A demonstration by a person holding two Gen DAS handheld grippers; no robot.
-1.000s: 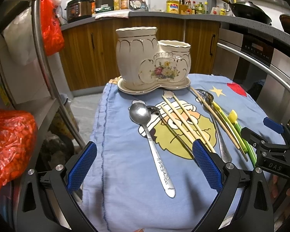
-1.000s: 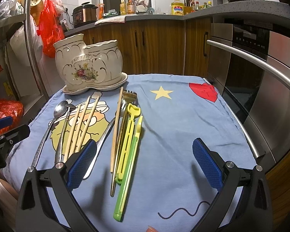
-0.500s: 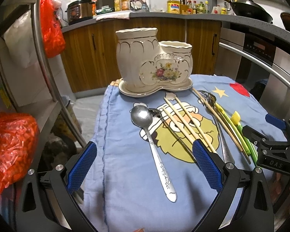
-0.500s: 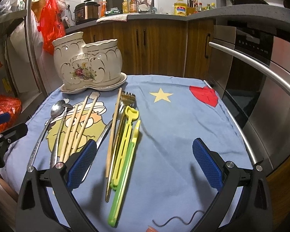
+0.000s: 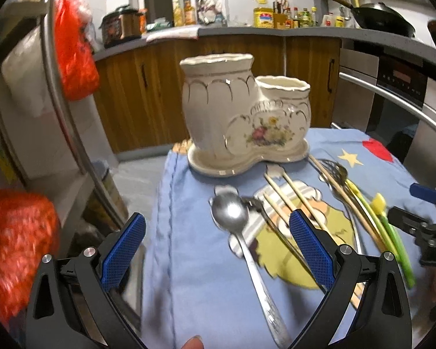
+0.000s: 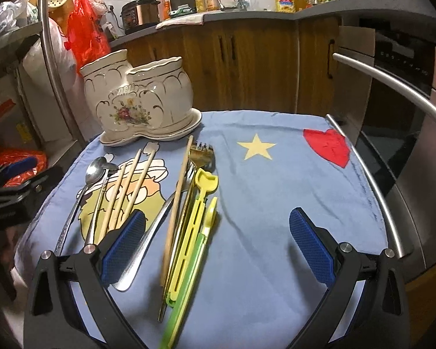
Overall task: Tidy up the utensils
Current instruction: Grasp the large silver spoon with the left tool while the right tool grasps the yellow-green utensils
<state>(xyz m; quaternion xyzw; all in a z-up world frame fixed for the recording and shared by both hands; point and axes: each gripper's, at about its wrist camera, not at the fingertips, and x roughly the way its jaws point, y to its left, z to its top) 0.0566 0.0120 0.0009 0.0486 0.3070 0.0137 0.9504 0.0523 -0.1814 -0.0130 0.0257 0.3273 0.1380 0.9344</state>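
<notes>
Ceramic holder [image 5: 244, 116]: glossy cream, two joined scalloped pots, tall one plus a shorter one, gold trim, floral decal, on a matching saucer at the far end of the bench [image 6: 276, 203]. Bench wears a soft blue cloth with cartoon print, yellow star, red heart.

Utensils lie flat in a row in front of the holder, none in it yet: polished steel spoon [image 5: 232, 218] with embossed handle, pale wooden chopsticks [image 6: 130, 192], metal fork [image 6: 202, 152], yellow slotted plastic piece [image 6: 199, 212], green plastic stick [image 6: 186, 285]. A second, darker spoon beside the steel one, probably; blur makes it hard to tell.

Left hand-held gripper [image 5: 215, 250]: jaws wide apart, blue knurled pads, nothing held, spoon handle between them. Right hand-held gripper [image 6: 215, 247]: jaws apart, empty, over the plastic pieces.

Versus 1 s ago: left view has closed in on the holder and spoon; right has moved forward over the utensils. Utensils unmoved.
</notes>
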